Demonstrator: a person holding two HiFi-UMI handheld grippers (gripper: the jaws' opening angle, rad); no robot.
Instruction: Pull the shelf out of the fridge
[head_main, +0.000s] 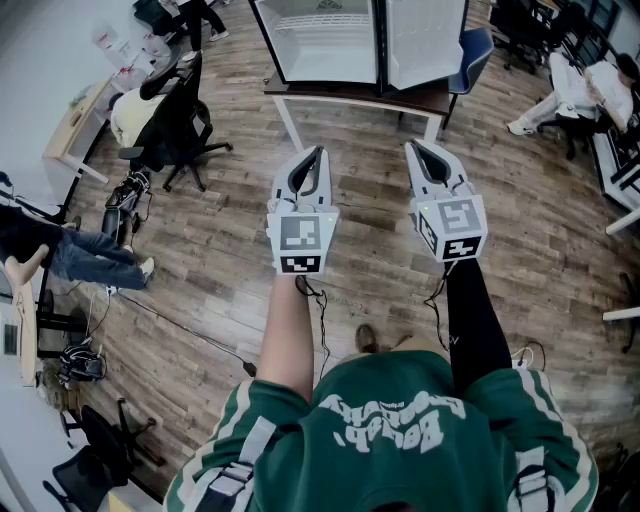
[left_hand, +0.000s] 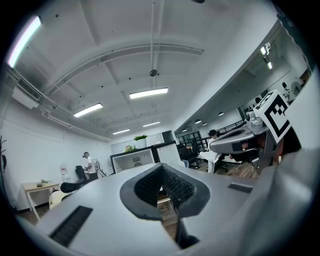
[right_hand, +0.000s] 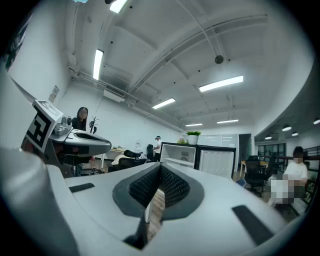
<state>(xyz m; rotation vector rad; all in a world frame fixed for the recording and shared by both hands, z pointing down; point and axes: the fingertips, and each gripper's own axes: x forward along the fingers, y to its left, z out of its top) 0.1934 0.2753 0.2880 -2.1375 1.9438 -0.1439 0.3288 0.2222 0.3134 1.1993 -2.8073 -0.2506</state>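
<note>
Left claw (head_main: 319, 153): I have it pinched fully together, tips meeting, with nothing in it. It hangs over the wooden floor (head_main: 230, 260), well apart from the fridge.
Right claw (head_main: 413, 147): closed on nothing too, level with the left one and just beside it.
Fridge (head_main: 330, 40): a small one on a surface (head_main: 360, 97) ahead of me, its door (head_main: 425, 40) swung wide open to the right.
Shelf (head_main: 325, 20): white, seemingly a wire rack, lying level inside the cabinet. Neither claw touches it.
Handling: I judge it light and stiff. The thin coated rods may be slick, and it may bind in its side rails if pulled askew.
Where to hold: the front edge bar, near its middle or one claw towards each end.
Next: I must part the claws, close in, then draw it straight out and level.
</note>
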